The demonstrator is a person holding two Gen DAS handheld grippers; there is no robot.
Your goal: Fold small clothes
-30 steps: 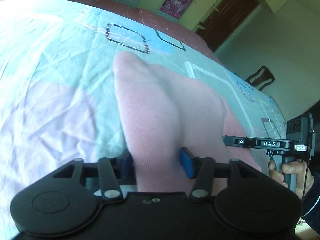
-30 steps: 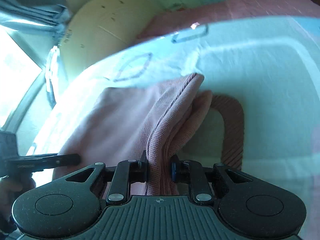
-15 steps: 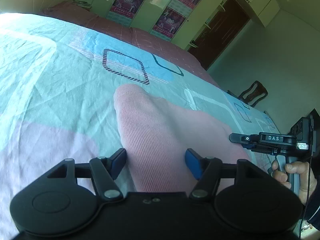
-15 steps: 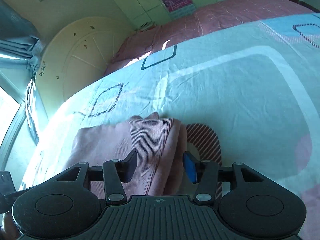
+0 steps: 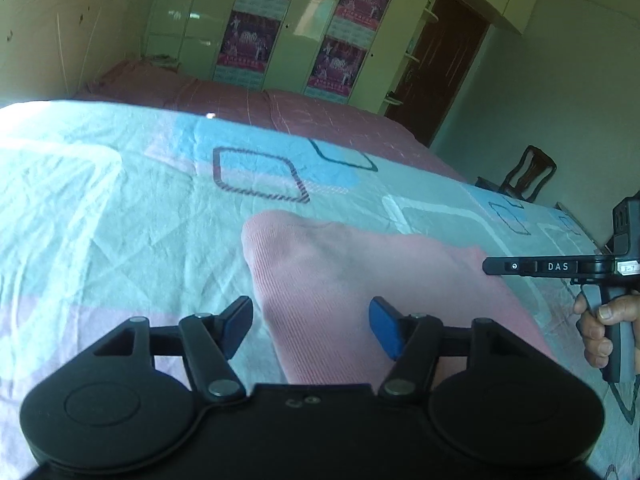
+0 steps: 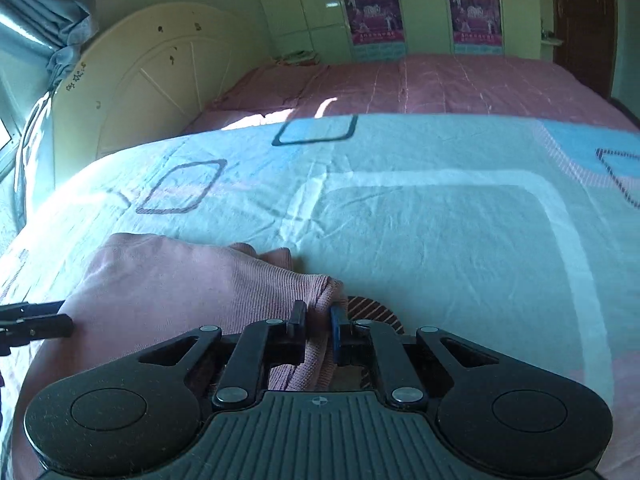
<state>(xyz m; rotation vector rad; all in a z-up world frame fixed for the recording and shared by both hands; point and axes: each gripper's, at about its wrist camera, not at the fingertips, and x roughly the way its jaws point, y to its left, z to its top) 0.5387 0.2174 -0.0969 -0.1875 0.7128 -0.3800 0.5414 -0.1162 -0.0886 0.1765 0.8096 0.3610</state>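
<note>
A pink ribbed garment [image 5: 360, 280] lies folded on the light blue patterned bedsheet [image 5: 120, 208]. My left gripper [image 5: 310, 326] is open, its blue pads on either side of the cloth's near edge, holding nothing. The right gripper shows from the side at the right edge of the left wrist view [image 5: 490, 267]. In the right wrist view the same garment [image 6: 180, 284] lies at lower left. My right gripper [image 6: 318, 322] is shut on its right corner fold. The left gripper's finger [image 6: 36, 322] shows at the left edge.
The bedsheet [image 6: 440, 220] spreads wide ahead, with a pink cover [image 6: 440, 80] beyond it. A cream headboard [image 6: 152, 76] stands at left. Green wardrobes with posters [image 5: 300, 28], a dark door [image 5: 444, 68] and a wooden chair [image 5: 528, 174] stand at the far wall.
Both grippers let go of the raised garment, and it now lies flat. Then my right gripper closed again on the cloth's corner. My left gripper has opened and stays open.
</note>
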